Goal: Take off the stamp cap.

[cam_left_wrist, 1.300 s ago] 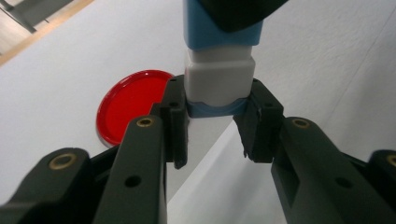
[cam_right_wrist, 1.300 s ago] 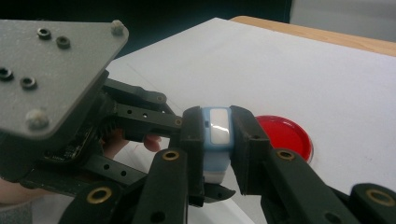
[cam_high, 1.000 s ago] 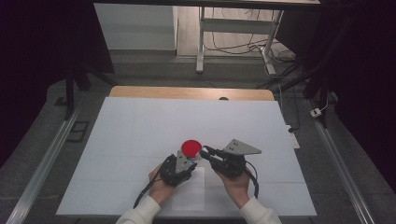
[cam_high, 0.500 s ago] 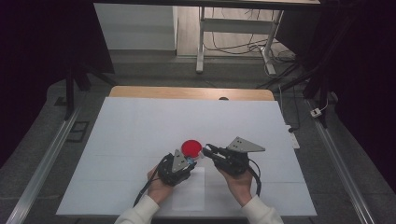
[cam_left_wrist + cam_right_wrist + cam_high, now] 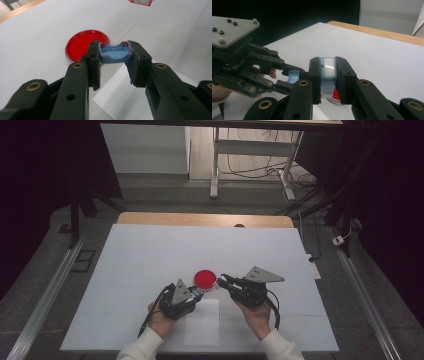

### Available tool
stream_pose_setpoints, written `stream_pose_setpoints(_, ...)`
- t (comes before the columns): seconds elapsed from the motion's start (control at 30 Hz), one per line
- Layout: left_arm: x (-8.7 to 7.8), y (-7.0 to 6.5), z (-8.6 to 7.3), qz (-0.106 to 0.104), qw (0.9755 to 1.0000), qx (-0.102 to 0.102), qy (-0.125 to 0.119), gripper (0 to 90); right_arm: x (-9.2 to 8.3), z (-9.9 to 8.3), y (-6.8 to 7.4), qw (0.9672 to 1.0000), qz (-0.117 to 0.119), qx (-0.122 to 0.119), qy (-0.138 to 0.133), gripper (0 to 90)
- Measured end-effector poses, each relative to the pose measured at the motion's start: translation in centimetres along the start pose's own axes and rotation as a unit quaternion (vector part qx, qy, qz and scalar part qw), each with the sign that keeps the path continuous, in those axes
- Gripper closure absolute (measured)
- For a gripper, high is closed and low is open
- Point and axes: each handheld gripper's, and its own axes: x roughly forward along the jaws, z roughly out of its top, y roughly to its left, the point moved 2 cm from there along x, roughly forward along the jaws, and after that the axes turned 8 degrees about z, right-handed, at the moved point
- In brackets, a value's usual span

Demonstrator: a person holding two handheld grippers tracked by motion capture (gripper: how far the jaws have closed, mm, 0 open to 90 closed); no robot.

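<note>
Claws are both clamped: left claw on a blue cap, right claw on a pale-blue case; the red lid lies at twelve o'clock between them.

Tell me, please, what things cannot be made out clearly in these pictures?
- Small blue piece in the left gripper: left gripper view, the black jaws cover its ends.
- Pale blue piece in the right gripper: right gripper view, its sides are behind the jaws.
- Red dish: right gripper view, mostly hidden by the jaws.
- Red-edged object: left gripper view, cut by the top edge.
</note>
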Motion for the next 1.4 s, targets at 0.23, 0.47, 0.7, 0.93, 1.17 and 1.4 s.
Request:
stream_pose_setpoints(0.23, -0.9, 0.8, -0.3, -0.01, 0.9999, -0.002, -0.005, 64.9, 0.3, -0.2, -0.3, 1.0, 0.008, -0.003, 0.003, 75.0)
stream_pose_setpoints(0.47, -1.6, 1.6, -0.8, -0.017, 0.9998, -0.004, -0.009, 64.9, 0.3, -0.3, -0.8, 0.9999, 0.008, -0.01, 0.007, 75.0)
stream_pose_setpoints(0.7, -2.7, 2.7, -1.3, -0.019, 0.9995, -0.018, -0.015, 64.9, 0.1, -0.4, -1.2, 0.9998, 0.002, -0.013, 0.011, 75.0)
stream_pose_setpoints(0.93, -4.0, 3.3, -2.0, -0.011, 0.9994, -0.029, -0.017, 64.9, 0.3, -0.5, -0.9, 0.9996, 0.006, -0.019, 0.018, 75.0)
stream_pose_setpoints(1.17, -5.3, 3.8, -3.3, -0.003, 0.999, -0.043, -0.012, 64.9, 0.2, -0.4, -0.9, 0.9996, 0.007, -0.021, 0.02, 74.9)
stream_pose_setpoints(1.4, -6.6, 4.7, -4.7, 0.006, 0.9981, -0.061, -0.008, 64.9, 0.2, -0.3, -1.0, 0.9994, 0.008, -0.022, 0.026, 74.9)
